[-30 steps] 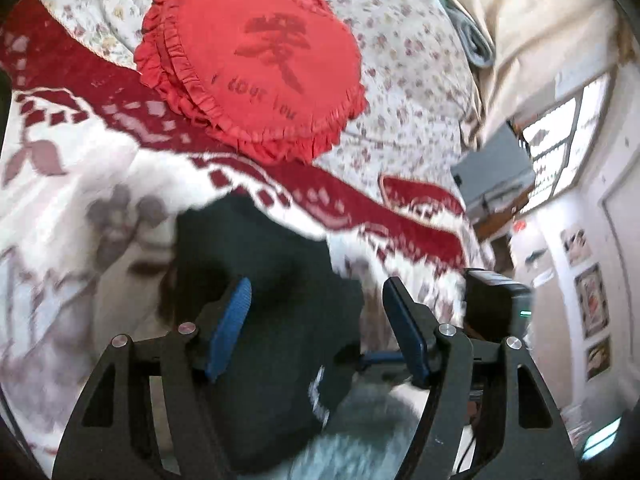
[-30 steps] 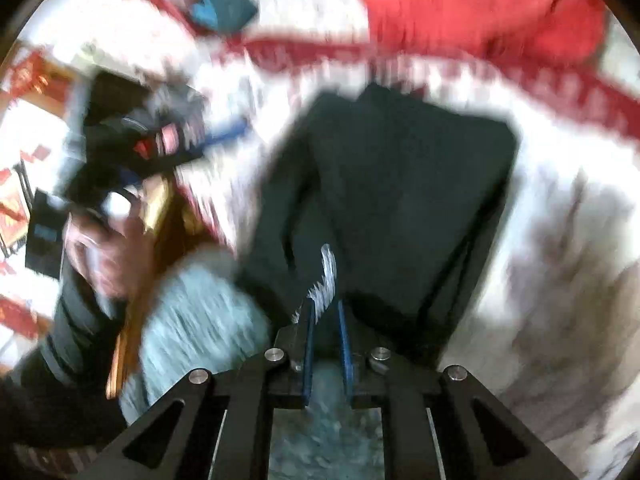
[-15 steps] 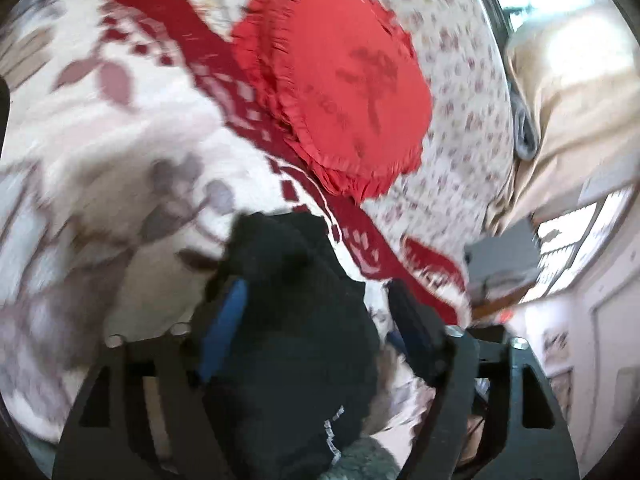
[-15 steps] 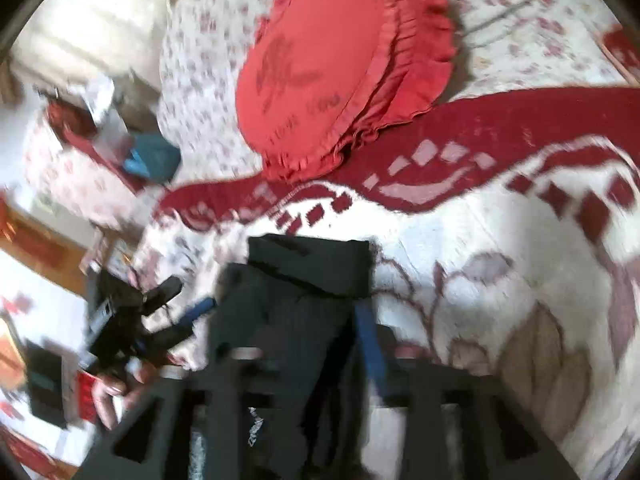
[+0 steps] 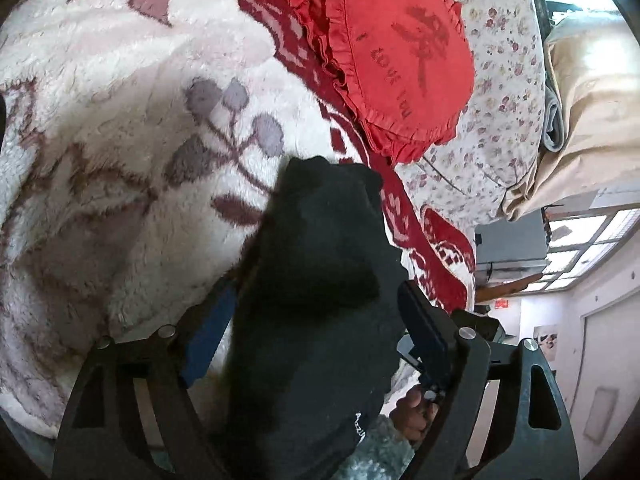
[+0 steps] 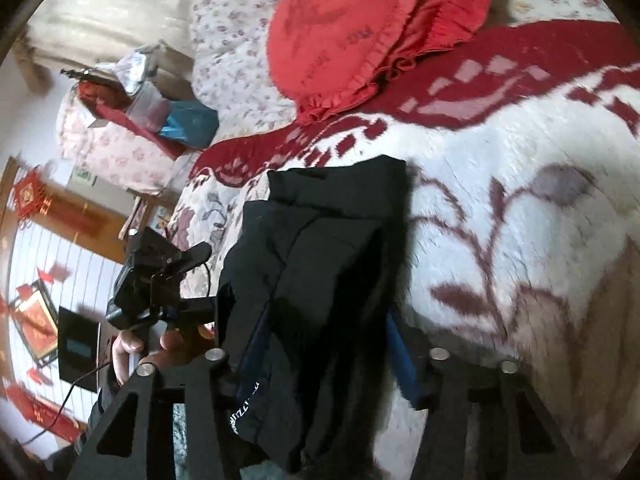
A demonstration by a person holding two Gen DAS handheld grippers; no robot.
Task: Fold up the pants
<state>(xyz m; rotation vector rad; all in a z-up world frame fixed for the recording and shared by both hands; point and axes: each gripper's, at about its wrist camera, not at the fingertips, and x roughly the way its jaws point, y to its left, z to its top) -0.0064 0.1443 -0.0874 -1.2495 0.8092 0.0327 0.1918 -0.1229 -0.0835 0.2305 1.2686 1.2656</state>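
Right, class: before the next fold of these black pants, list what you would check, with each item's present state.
1. Pants lying folded on the blanket: ok.
2. Left gripper straddles the pants, jaws have just been closing: ok.
3. Right gripper straddles the pants, jaws have just been closing: ok.
4. Pads actually pressing the cloth: cannot tell.
5. Red cushion lies apart from the pants: ok.
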